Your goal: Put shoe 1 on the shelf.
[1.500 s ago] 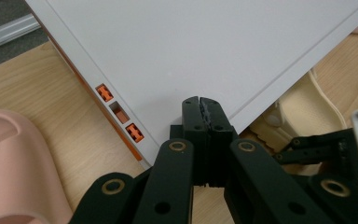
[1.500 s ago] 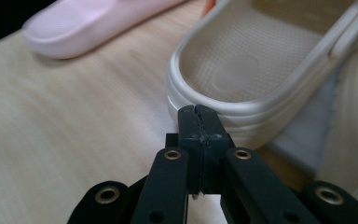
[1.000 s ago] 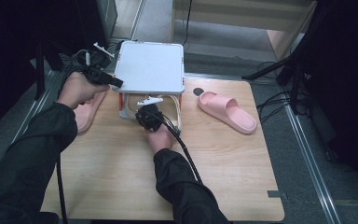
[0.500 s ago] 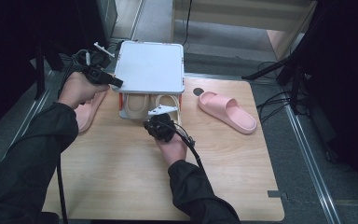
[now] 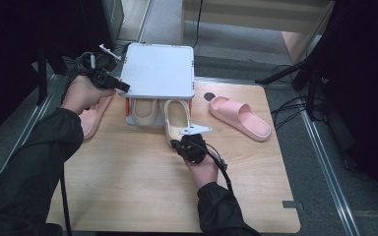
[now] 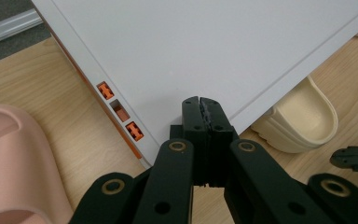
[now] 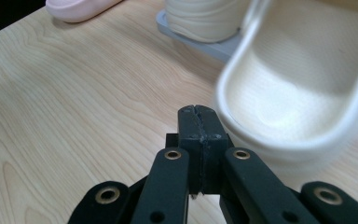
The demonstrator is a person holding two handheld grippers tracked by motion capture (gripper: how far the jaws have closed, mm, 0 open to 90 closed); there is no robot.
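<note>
High view: right hand-held gripper [image 5: 186,143], jaws closed and empty, sits at the heel of the cream slipper [image 5: 176,118]; slipper's long axis runs straight ahead under the white rack [image 5: 158,69].

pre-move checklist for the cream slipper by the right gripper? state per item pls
1. Right gripper jaws closed, nothing between them: ok.
2. Right gripper at the heel of the cream slipper, beside its rim; contact with the rim: cannot tell.
3. That slipper's toe under the white shelf top, heel sticking out past the front edge: not ok if it should sit fully in.
4. Second cream slipper seated on the rack beside it: ok.
5. Left gripper jaws closed, at the edge of the shelf top; bracing it or just near: cannot tell.
6. Pink slippers off the rack: one on the right, one by the left hand: not ok.
</note>
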